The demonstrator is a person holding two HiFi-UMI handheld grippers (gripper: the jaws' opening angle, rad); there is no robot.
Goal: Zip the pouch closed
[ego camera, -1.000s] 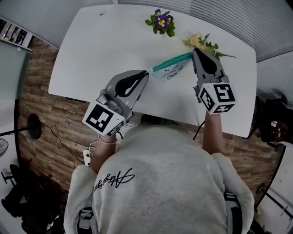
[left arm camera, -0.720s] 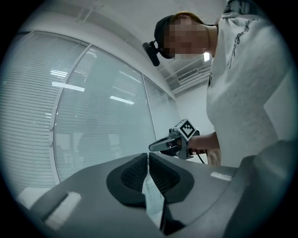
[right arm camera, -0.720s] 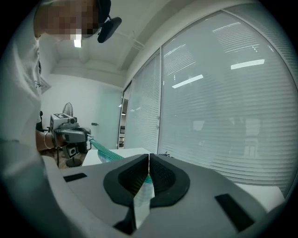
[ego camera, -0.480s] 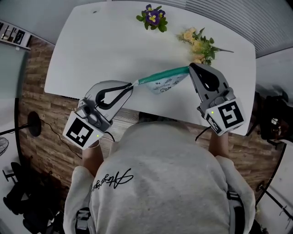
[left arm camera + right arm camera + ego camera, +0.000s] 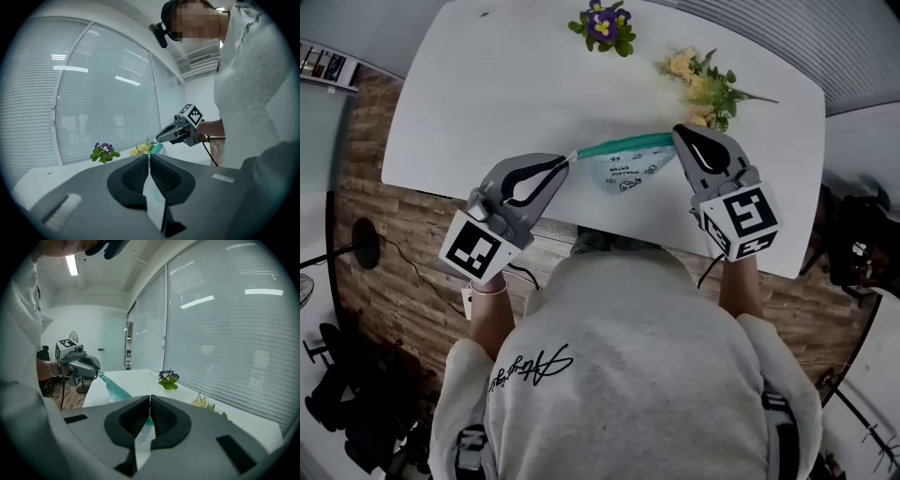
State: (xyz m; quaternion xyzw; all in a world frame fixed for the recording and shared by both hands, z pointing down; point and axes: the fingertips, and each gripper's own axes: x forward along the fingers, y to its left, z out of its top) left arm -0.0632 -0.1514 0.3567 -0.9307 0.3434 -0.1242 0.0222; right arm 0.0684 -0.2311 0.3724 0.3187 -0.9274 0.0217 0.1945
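Pouch (image 5: 626, 165) lowered; left claw (image 5: 569, 157), right claw (image 5: 677, 134) clamped.

Grey sweatshirt (image 5: 628, 309), black script (image 5: 530, 366) on back; grey left hand-held gripper (image 5: 566, 160) and right hand-held gripper (image 5: 678, 133) carry black-and-white marker cubes (image 5: 478, 251).

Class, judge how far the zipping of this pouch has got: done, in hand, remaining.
Done: left tongs and right tongs are shut on the pouch ends. In hand: it hangs stretched over the table. Remaining: the teal zip cannot be judged closed; check it.
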